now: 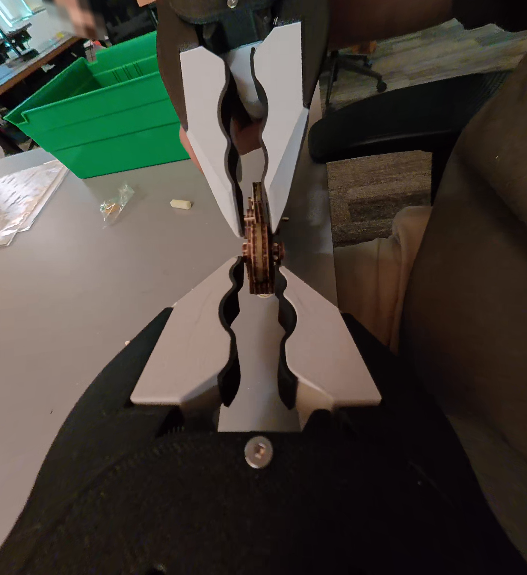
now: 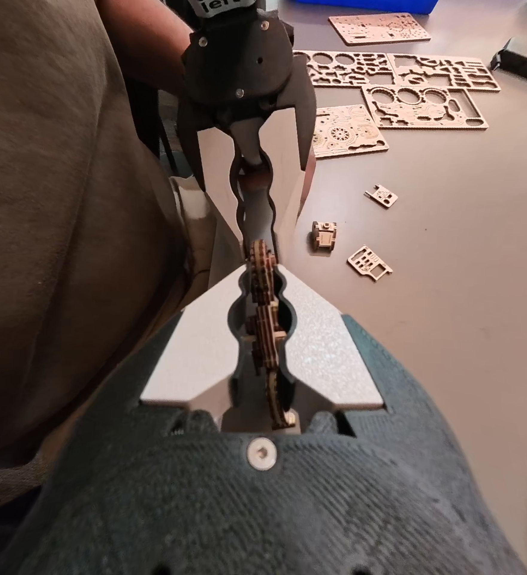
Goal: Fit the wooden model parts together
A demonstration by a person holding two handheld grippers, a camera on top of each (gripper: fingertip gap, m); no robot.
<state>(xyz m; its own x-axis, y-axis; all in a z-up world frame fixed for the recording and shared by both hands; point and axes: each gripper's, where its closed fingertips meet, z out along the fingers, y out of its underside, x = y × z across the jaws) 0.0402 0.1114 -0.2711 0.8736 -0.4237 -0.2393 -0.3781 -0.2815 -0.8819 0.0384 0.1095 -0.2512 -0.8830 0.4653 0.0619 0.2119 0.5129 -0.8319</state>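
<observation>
Layered plywood, edge-on: the wooden assembly (image 1: 259, 249) hangs in the air between the two grippers, above the near edge of the grey table (image 1: 69, 280), close to the person's torso.

Right gripper (image 2: 263, 273): fingers closed down on the assembly, which runs deep along the gap between them, from the tips back toward the gripper body. In the left wrist view the same gripper (image 1: 257, 231) comes in from the top, tips pinching the upper part of the piece.

Left gripper (image 1: 260, 264): fingers nearly closed, tips flanking the lower end of the assembly. Contact on both sides looks likely but cannot be confirmed; a narrow gap may remain.

Key relation: the assembly's long axis lies in line with both finger pairs, and the grippers face each other tip to tip along it. Judgement: the coming move is a push or squeeze along that axis, so any tilt between grippers would likely cock the joint.

Loose wooden parts (image 2: 369, 263) and cut-out sheets (image 2: 424, 107) lie well apart on the table; green bins (image 1: 106, 124) behind.
</observation>
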